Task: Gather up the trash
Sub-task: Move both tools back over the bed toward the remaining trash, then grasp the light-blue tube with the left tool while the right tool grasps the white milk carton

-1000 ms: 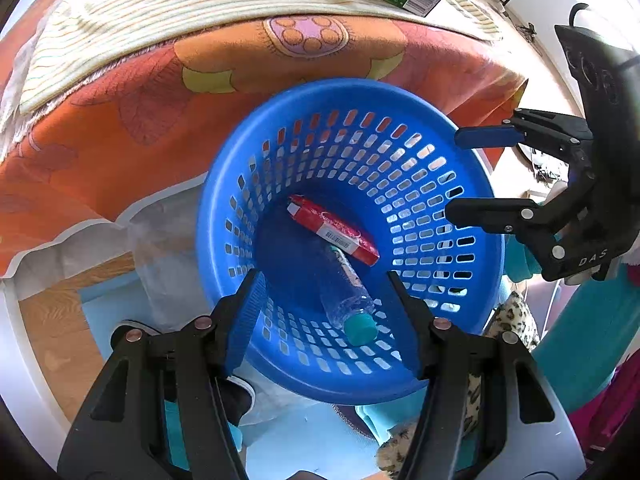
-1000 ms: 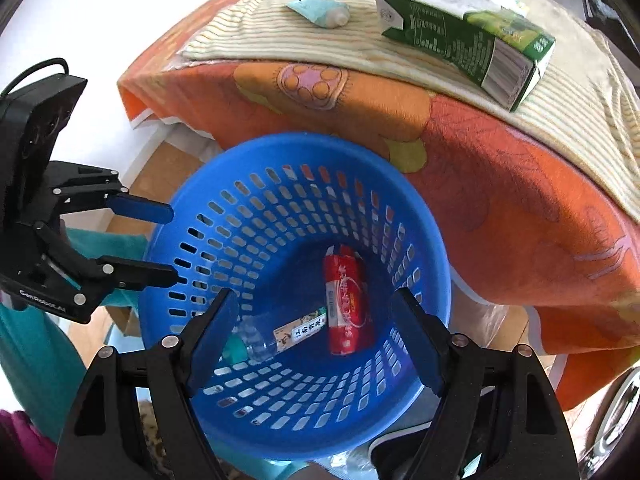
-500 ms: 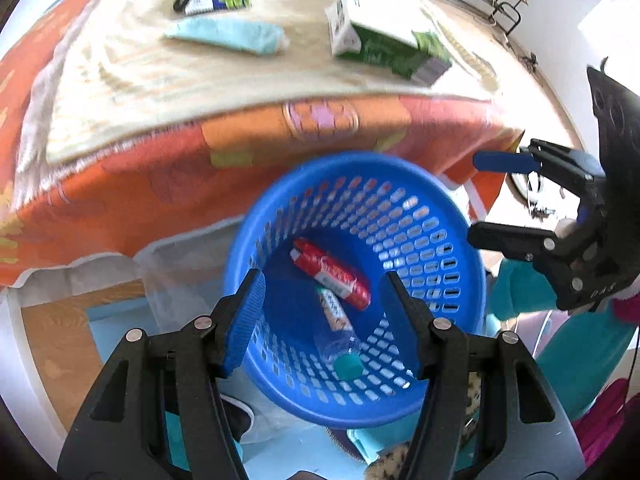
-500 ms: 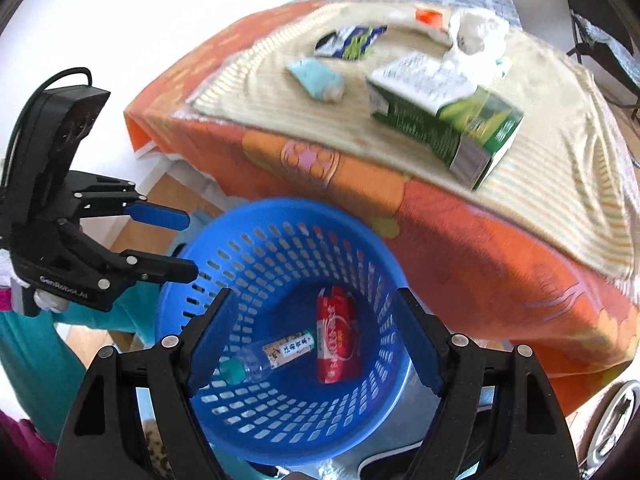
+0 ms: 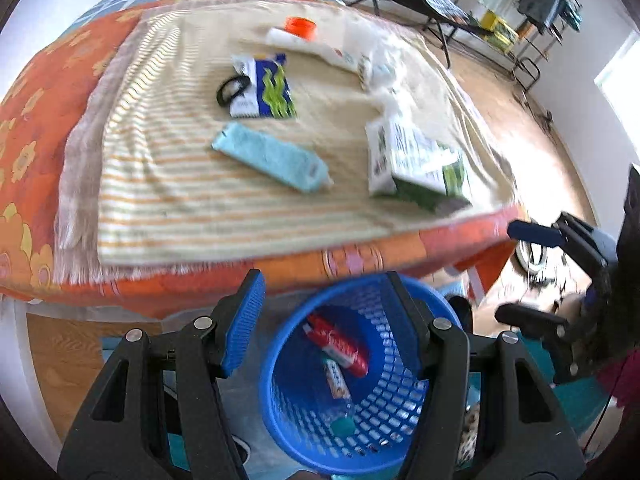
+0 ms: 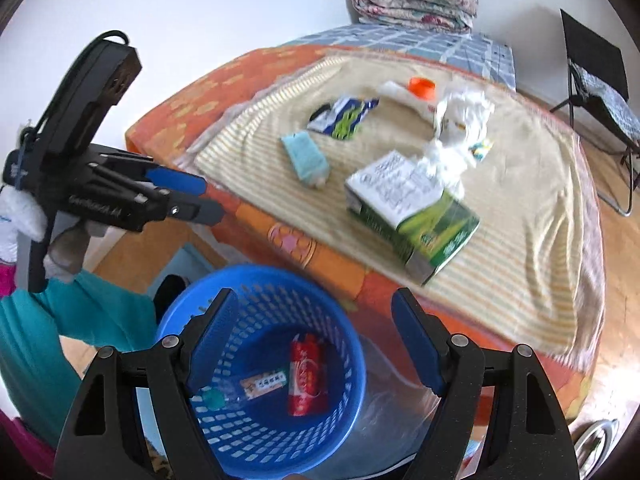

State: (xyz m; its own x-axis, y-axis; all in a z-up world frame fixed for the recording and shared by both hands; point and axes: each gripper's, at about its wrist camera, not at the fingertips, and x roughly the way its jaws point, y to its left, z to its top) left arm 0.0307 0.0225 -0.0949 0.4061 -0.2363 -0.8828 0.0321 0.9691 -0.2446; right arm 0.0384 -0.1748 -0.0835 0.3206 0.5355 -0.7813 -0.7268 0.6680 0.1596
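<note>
A blue basket [image 5: 280,396] [image 6: 352,360] stands on the floor by the bed, holding a red packet [image 5: 340,346] [image 6: 306,376] and a clear bottle [image 5: 338,392] [image 6: 244,388]. My left gripper [image 5: 324,320] [image 6: 188,196] is open and empty above the basket. My right gripper [image 6: 316,340] [image 5: 520,272] is open and empty too. On the striped cloth lie a green-white carton [image 5: 416,164] [image 6: 412,208], a light blue tube [image 5: 272,160] [image 6: 306,158], a blue-green wrapper [image 5: 266,88] [image 6: 344,116], crumpled white plastic [image 6: 460,120] and an orange-capped item [image 5: 300,28] [image 6: 420,88].
The orange flowered bed [image 5: 40,120] [image 6: 180,104] fills the middle. A folded quilt [image 6: 416,8] lies at its far end. A black folding chair [image 6: 596,80] stands on the wooden floor at right. Clear plastic sheet [image 6: 400,420] lies beside the basket.
Both grippers have risen and pulled back from the basket, tilting up; the bed top and its trash have come into full view. Both stay open.
</note>
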